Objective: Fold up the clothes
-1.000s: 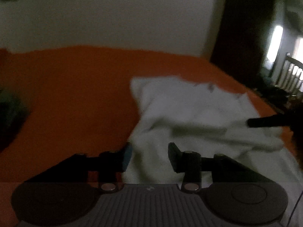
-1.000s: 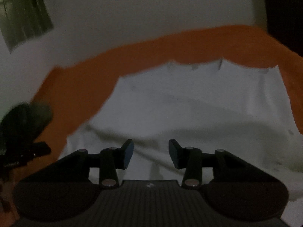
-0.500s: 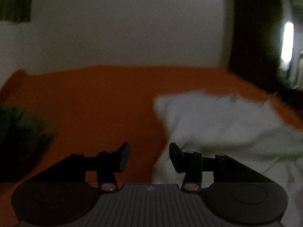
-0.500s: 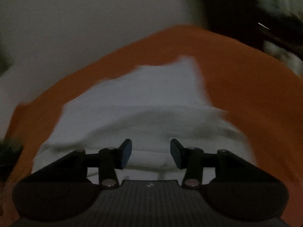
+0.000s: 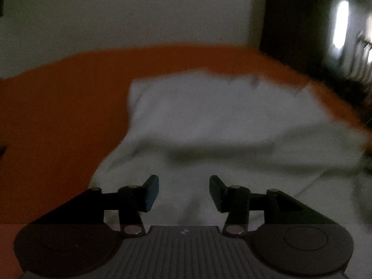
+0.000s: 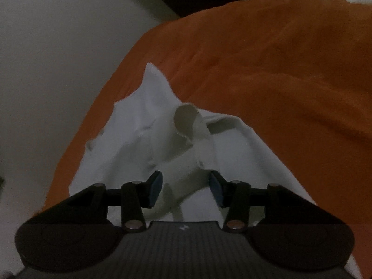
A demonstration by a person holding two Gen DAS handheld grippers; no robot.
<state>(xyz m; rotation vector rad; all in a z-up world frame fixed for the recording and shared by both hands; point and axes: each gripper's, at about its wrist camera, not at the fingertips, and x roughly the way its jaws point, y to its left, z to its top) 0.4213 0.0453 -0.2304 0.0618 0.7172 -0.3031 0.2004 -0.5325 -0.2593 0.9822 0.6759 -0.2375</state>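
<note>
A white garment (image 5: pixel 209 125) lies crumpled on an orange bed cover (image 5: pixel 58 121) in a dim room. In the left wrist view my left gripper (image 5: pixel 183 193) hovers open over the garment's near left part, with nothing between its fingers. In the right wrist view the same white garment (image 6: pixel 148 130) shows a rolled sleeve opening and a raised peak. My right gripper (image 6: pixel 186 189) stands open just above a bunched fold of the cloth, and I cannot tell whether its fingers touch the cloth.
A pale wall (image 5: pixel 130 11) rises behind the bed. A dark doorway (image 5: pixel 295 16) and bright window light (image 5: pixel 340 23) lie at the right. The orange bed cover (image 6: pixel 290 69) spreads wide to the right of the garment in the right wrist view.
The left view has swung right, so the garment now lies centred under the left gripper. The right gripper has turned right and moved close over a bunched sleeve. Both stay open.
</note>
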